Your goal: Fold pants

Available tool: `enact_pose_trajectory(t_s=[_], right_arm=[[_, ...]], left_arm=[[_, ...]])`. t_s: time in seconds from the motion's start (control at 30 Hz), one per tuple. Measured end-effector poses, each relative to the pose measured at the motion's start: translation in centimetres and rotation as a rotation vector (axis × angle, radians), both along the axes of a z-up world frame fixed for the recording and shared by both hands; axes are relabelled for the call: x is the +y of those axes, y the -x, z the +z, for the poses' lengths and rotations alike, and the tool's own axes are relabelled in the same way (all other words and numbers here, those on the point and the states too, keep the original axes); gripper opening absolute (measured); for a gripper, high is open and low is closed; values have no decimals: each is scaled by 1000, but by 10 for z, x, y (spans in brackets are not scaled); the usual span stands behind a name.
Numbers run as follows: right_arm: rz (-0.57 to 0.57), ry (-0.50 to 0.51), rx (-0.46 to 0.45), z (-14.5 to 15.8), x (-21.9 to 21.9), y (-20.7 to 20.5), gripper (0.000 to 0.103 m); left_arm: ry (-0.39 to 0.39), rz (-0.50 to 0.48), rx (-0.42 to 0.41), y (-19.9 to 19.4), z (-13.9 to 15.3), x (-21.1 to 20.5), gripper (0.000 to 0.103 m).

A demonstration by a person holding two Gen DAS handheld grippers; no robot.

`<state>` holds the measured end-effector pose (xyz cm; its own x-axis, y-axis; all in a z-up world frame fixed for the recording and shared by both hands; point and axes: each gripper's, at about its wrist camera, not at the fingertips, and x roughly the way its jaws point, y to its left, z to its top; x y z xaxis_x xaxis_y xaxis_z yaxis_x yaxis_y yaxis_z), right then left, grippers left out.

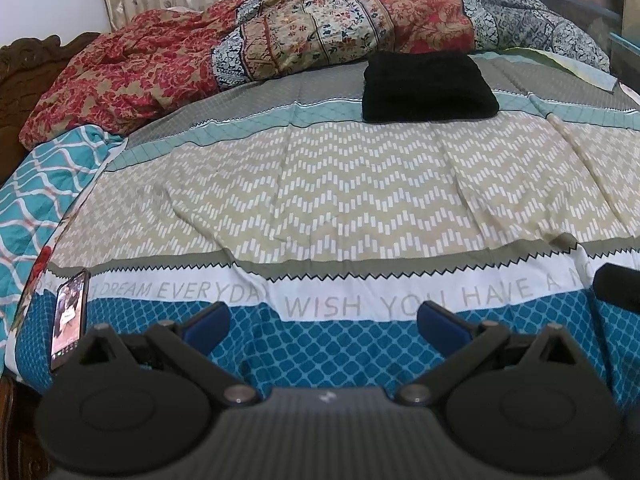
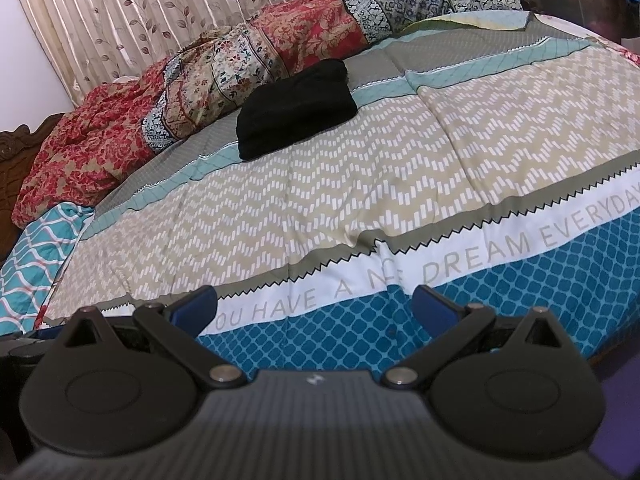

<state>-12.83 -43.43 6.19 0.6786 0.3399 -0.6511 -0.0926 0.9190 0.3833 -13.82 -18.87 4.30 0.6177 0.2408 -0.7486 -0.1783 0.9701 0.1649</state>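
The black pants [image 1: 428,88] lie folded into a compact rectangle on the far part of the patterned bedspread [image 1: 320,184]. They also show in the right wrist view [image 2: 296,110], at upper middle. My left gripper [image 1: 322,322] is open and empty, low over the near blue edge of the bed, far from the pants. My right gripper [image 2: 314,310] is open and empty, also over the near edge. Part of the right gripper [image 1: 618,288] shows at the right edge of the left wrist view.
A crumpled red and floral quilt [image 1: 248,48] lies along the back of the bed, by the curtain [image 2: 160,4]. A lit phone [image 1: 70,318] lies at the near left edge. A teal patterned cloth [image 1: 44,184] hangs at the left side. A carved wooden headboard [image 1: 24,64] stands at left.
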Motion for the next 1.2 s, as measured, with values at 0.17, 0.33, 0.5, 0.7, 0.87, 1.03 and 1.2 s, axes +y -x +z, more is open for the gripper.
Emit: enact_pose_trajectory(t_s=[0.17,0.33,0.5,0.7,0.87,1.03,1.2], right_arm=[[1,2,9,-2,0,-2,103],[3,6,15,-3,0,-4,103],[2,11,13,-3,0,-5,103],[5,13,-3,0,0,-3,103],[5,12,-13,2,-1,-1,103],[0,8,-18,3,-1,1,103],[7,12,-28,6,0,3,103]], left_arm=[[0,-3,4,-1,-1,0,103],[11,-1,7,-4,-3,1,103],[31,4,-3,-5,-2,4,103],[23,10,13,-5,-2,2,103],[46,21,30,-5,-2,5,103],[39,24,31,-3,-1,4,103],[54,27,36,-2,1,6,103]])
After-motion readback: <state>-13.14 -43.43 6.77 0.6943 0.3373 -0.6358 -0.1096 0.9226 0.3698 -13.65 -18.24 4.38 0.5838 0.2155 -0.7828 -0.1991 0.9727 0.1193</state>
